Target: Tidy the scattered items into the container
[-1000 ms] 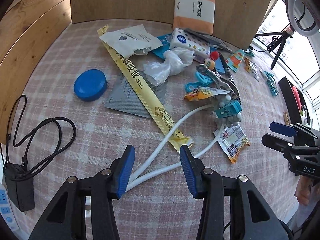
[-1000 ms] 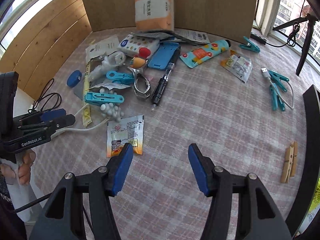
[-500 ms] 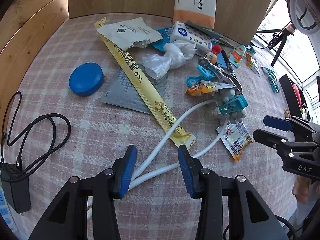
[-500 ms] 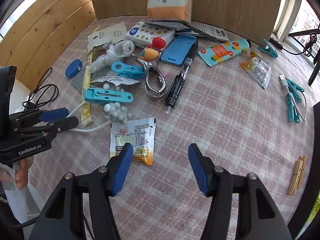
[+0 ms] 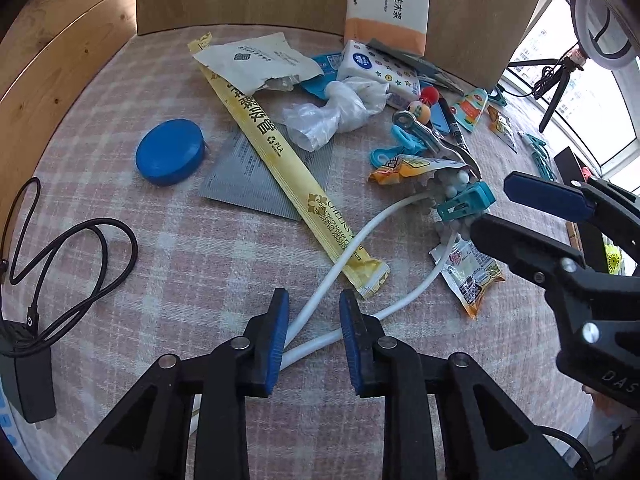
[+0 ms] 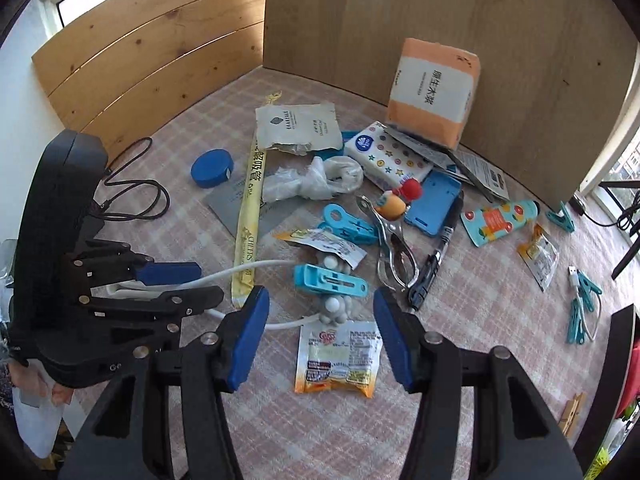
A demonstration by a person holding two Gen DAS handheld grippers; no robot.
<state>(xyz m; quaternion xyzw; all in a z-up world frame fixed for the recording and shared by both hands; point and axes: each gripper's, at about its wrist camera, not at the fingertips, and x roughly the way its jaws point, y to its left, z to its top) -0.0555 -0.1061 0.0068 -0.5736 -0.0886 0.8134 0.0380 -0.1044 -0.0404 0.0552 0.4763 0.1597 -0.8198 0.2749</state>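
White cable (image 5: 352,240) lies as two strands on the checked cloth (image 5: 168,280), at the near edge of the clutter. The strands cross just ahead of the left gripper (image 5: 314,336), long axis running from it up-right toward the teal clip (image 5: 466,204) and bead cluster (image 6: 336,306); far ends are hidden under those.

Left gripper: jaws closing, both strands between the pads. Gap is clearly narrower than a second ago, but pads aren't visibly pressing the cable.

Right gripper (image 6: 320,328): jaws closing too, nothing between them. It hovers over the creamer sachet (image 6: 340,356) and the bead cluster. Since the earlier frame it has shifted left toward the left gripper, and the view has rolled.

No container with items in it is visible. Everything is loose on the cloth: yellow straw sleeve (image 5: 288,164) lying diagonally across the grey sheet (image 5: 240,176), blue round lid (image 5: 170,152), tissue pack (image 5: 388,4) propped against the wooden board (image 6: 400,12). Black charger cable (image 5: 60,264) lies well apart, at the left.
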